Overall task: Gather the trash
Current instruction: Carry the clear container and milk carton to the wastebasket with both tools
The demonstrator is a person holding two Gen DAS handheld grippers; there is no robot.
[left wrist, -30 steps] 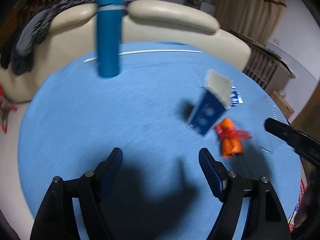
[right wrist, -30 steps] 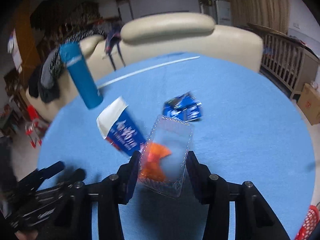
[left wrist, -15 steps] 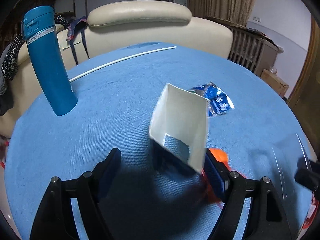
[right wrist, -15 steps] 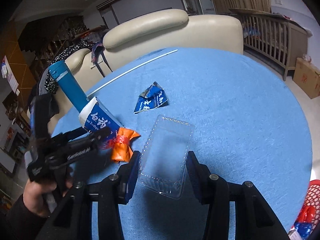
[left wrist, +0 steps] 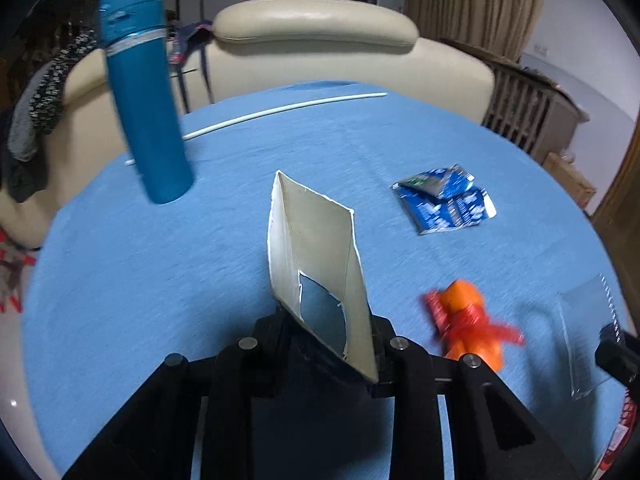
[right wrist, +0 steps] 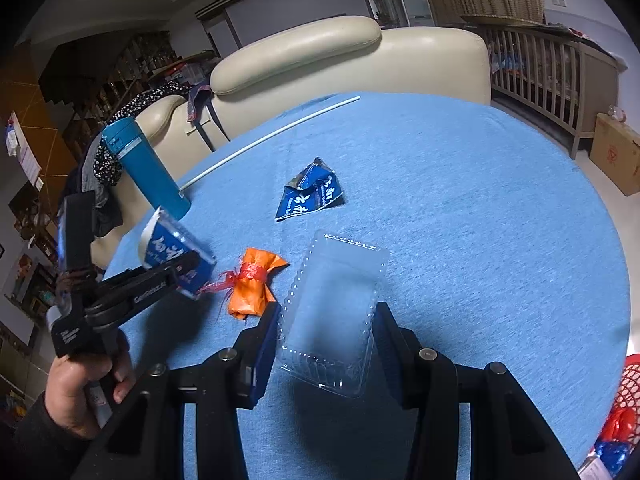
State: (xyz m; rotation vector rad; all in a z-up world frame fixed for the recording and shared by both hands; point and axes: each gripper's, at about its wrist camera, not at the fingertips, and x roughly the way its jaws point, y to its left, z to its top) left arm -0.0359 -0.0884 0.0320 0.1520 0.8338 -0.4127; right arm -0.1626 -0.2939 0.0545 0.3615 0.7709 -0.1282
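Observation:
A blue-and-white carton point(left wrist: 316, 240) with a torn white open end sits tilted between the fingers of my left gripper point(left wrist: 326, 332). The jaws are closing and the pads press on the carton's lower sides. The right wrist view shows the same carton point(right wrist: 176, 248) held by the left gripper point(right wrist: 180, 268), with a hand on its handle. My right gripper point(right wrist: 326, 320) is shut on a clear plastic tray point(right wrist: 332, 312). An orange wrapper point(right wrist: 252, 284) tied with red string lies between the two grippers. A crumpled blue foil packet point(right wrist: 310, 194) lies farther back.
A tall blue bottle point(left wrist: 144, 100) stands at the back left of the round blue table point(right wrist: 480, 240), and a thin white rod point(left wrist: 280, 112) lies beyond it. A cream sofa point(right wrist: 320, 52) curves behind the table. A red basket point(right wrist: 628, 400) sits low at the right.
My left gripper moved up around the carton and its wide jaws closed onto it. The right gripper kept its hold on the clear tray and shifted a little early on.

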